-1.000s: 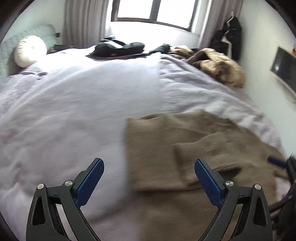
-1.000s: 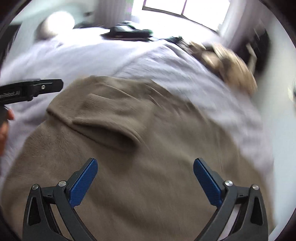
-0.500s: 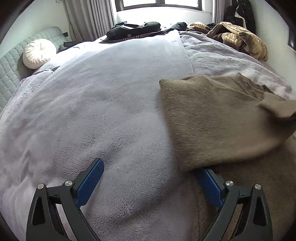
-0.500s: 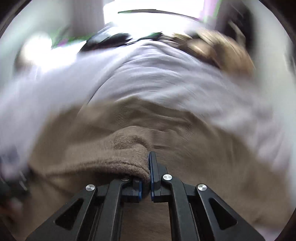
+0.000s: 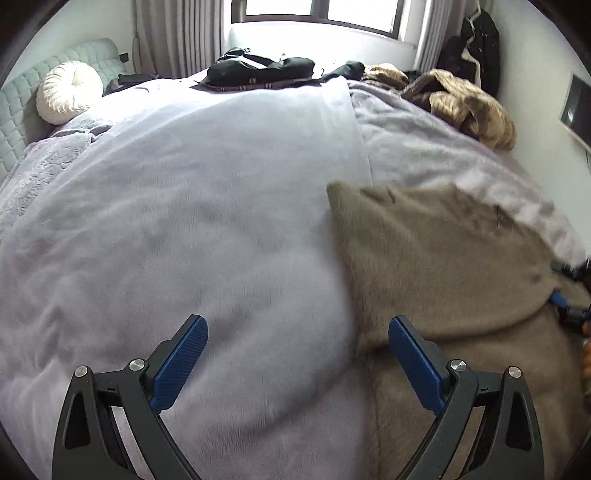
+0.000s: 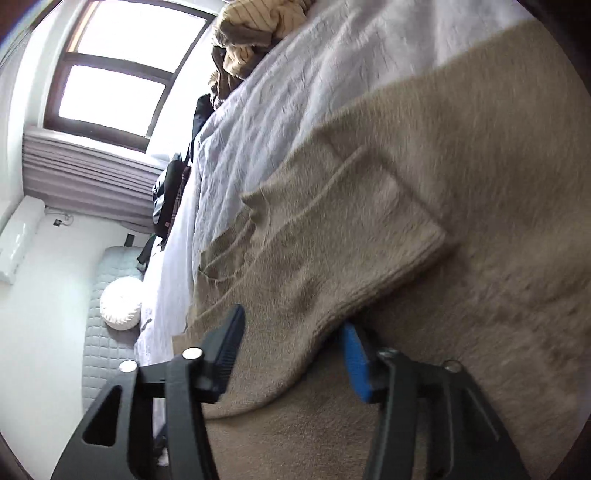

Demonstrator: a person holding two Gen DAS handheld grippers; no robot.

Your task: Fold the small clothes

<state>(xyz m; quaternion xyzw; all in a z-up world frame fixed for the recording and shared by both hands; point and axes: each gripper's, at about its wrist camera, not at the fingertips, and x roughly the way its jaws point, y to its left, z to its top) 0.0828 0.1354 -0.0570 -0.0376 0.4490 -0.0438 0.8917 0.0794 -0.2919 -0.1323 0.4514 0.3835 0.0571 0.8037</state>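
Window (image 5: 317, 14) glare, soft daylight, fisheye-warped, blurred edges.

Left wrist view is aimed level across the bed (image 5: 184, 221) toward the window (image 5: 317, 11). Right wrist view is rolled sideways, close above the sweater (image 6: 461, 184); both are shared.

You've got one taupe knit sweater (image 5: 443, 258), two blue-padded grippers (image 5: 295, 354) (image 6: 291, 354), one round white pleated cushion (image 5: 68, 92), one tan quilted jacket (image 5: 469, 103).

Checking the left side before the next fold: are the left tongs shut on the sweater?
No. The left tongs stand wide open over the blanket, with the sweater only beside one finger.
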